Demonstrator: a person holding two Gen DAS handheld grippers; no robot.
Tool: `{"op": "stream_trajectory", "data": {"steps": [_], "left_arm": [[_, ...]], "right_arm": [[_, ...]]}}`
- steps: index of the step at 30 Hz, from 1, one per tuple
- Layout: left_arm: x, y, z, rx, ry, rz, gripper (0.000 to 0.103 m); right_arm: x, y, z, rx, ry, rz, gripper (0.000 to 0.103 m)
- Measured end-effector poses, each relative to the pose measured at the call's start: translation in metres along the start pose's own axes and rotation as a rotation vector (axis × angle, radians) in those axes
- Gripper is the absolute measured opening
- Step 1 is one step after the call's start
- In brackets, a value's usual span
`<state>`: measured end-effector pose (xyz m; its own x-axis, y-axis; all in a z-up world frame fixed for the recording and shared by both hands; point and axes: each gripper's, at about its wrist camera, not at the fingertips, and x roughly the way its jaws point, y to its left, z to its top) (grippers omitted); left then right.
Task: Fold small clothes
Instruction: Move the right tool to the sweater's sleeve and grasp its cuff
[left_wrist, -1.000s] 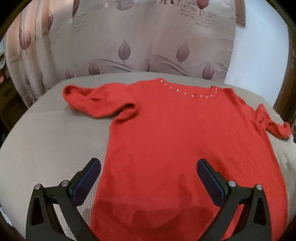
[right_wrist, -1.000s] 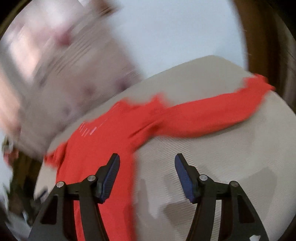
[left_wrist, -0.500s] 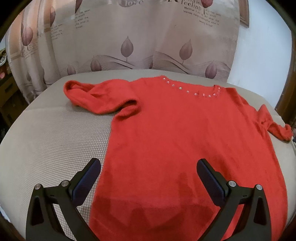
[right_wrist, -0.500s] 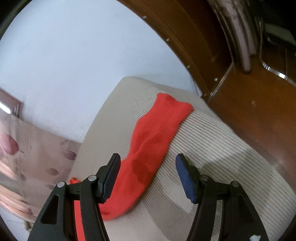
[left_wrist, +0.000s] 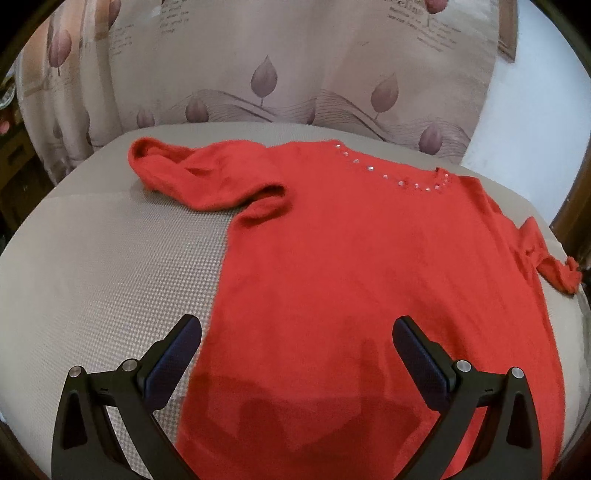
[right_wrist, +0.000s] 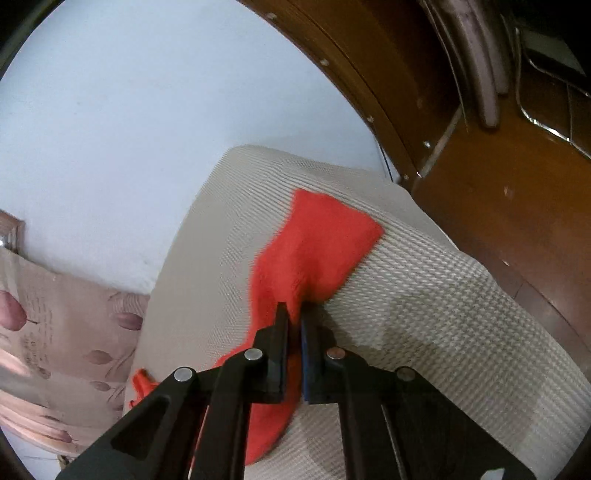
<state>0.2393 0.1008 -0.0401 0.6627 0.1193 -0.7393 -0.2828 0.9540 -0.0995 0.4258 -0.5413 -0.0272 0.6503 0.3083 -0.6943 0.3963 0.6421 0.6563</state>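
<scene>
Half a second ago the right gripper (right_wrist: 294, 317) hung with its fingers spread over the red sleeve; now they are pressed together, pinching a ridge of that sleeve (right_wrist: 314, 243) just short of its cuff. Over the same interval the left gripper (left_wrist: 295, 336) has barely shifted.

From the left wrist view, going left to right: a dim wooden piece sits at the far left edge, then a beige curtain (left_wrist: 266, 62) printed with mauve buds and script hangs behind the surface, then a pale blue wall (left_wrist: 532, 110) fills the right. Nothing lies between the left gripper and the cloth. Its fingers are spread wide and hold nothing; the left finger (left_wrist: 173, 363) hangs over bare covering, the right finger (left_wrist: 419, 363) over the garment's lower body.

The red sweater (left_wrist: 369, 277) lies flat, front up, on a beige waffle-textured cover (left_wrist: 110, 277). Its fabric looks fuzzy, and small clear studs (left_wrist: 369, 169) line the neckline. One sleeve (left_wrist: 207, 177) on the left is folded back on itself with soft creases; the other trails off the right side, its cuff bunched at the cover's edge.

Only the right wrist view shows that far sleeve close: it lies near the corner of the cover, with brown wooden furniture (right_wrist: 498, 206) just past the edge. Only the left view shows the body and neckline.
</scene>
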Motion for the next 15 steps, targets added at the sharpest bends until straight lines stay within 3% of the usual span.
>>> {"op": "stream_trajectory", "data": {"steps": [3, 8, 12, 15], "left_arm": [[-0.005, 0.009, 0.005, -0.014, -0.014, -0.024, 0.102], [-0.016, 0.018, 0.012, 0.022, -0.072, -0.006, 0.102], [-0.018, 0.019, 0.011, 0.071, -0.116, 0.035, 0.102], [-0.015, 0.02, 0.012, 0.098, -0.13, 0.085, 0.102]], "right_arm": [[-0.017, 0.021, -0.004, -0.033, -0.028, 0.042, 0.005], [-0.037, 0.029, 0.0, -0.047, -0.057, 0.028, 0.005], [-0.046, 0.025, -0.007, -0.005, -0.056, 0.057, 0.005], [-0.049, 0.049, -0.019, -0.032, -0.048, 0.1, 0.005]]}}
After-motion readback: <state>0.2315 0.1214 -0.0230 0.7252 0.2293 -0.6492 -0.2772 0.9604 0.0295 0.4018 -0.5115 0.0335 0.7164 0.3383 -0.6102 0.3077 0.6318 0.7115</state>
